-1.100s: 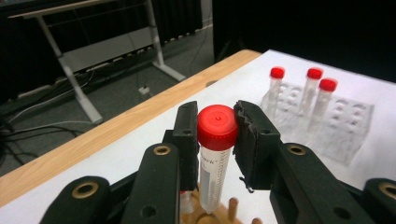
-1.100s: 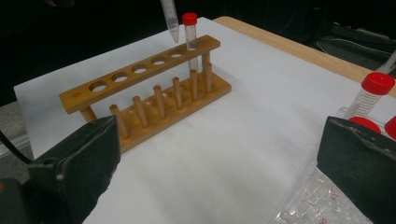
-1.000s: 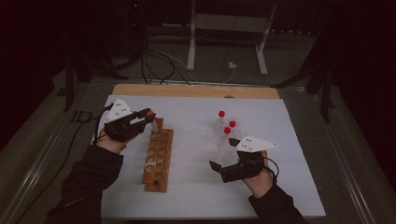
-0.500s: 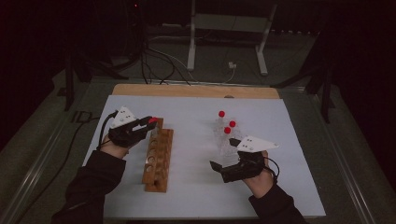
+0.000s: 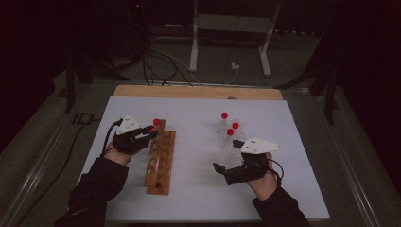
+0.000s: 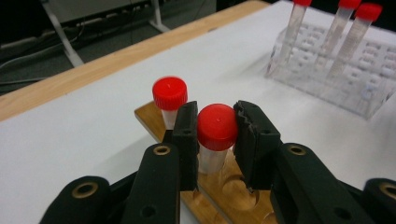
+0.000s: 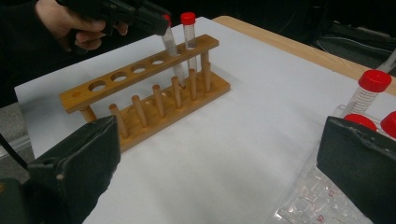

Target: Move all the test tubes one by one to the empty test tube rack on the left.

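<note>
Left tongs (image 6: 215, 140) clenched on a red-capped test tube (image 6: 216, 127), pads either side just below its cap; tube tilted, lower end passing through the second hole of the wooden rack (image 5: 159, 161). A second capped tube (image 6: 170, 95) stands in the end hole, just beyond the tongs. Right tongs (image 7: 219, 163) released, nothing between them, resting on the bench (image 5: 198, 118) just beside the clear plastic rack (image 6: 341, 84) with three capped tubes.
</note>
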`<state>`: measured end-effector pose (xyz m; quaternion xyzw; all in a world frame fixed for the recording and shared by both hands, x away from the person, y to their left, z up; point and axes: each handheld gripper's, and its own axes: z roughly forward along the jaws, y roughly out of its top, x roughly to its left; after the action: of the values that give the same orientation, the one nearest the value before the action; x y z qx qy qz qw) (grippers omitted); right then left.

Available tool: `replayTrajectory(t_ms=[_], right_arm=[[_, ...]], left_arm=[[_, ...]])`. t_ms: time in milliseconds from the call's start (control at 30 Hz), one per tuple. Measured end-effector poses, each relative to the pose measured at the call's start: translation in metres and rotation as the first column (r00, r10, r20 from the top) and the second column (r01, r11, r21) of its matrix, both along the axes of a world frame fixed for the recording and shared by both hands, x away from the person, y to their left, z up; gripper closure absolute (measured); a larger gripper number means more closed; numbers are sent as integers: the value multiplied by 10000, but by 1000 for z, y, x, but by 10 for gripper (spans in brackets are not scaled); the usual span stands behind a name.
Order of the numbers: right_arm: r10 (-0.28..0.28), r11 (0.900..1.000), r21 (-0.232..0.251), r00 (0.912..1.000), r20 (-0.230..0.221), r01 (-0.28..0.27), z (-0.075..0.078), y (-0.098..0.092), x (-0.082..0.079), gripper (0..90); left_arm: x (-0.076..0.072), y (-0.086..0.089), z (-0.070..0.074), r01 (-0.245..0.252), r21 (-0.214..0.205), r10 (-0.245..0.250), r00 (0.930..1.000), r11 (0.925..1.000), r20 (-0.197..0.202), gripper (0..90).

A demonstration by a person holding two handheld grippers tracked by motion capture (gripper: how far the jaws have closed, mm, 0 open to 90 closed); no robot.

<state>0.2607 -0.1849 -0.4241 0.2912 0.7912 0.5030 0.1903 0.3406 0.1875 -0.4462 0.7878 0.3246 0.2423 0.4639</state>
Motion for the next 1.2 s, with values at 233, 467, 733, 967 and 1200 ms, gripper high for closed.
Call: replayTrajectory(t_ms=[233,467,733,967,1200], right_arm=[[-4,10000,27,10000,20,4,0,0,0,0],[5,10000,40,10000,47,-5,1,0,-1,0],[-41,9998,193,9999,121,39,4,-5,-1,0],[-210,9991,380,9992,329,197,11,-13,0,0],[-444,9984,370,9983,390,430,15,-22,2,0]], left_arm=[[1,-5,-1,-14,399,20,9999,9992,-155,718],[1,-6,0,-20,510,31,9998,9987,-205,717],[-4,-4,4,-11,393,26,9993,9992,-384,599],[-18,5,14,264,-158,-267,9995,9995,-176,458],[-37,10,19,858,-849,-863,9963,9927,-19,171]])
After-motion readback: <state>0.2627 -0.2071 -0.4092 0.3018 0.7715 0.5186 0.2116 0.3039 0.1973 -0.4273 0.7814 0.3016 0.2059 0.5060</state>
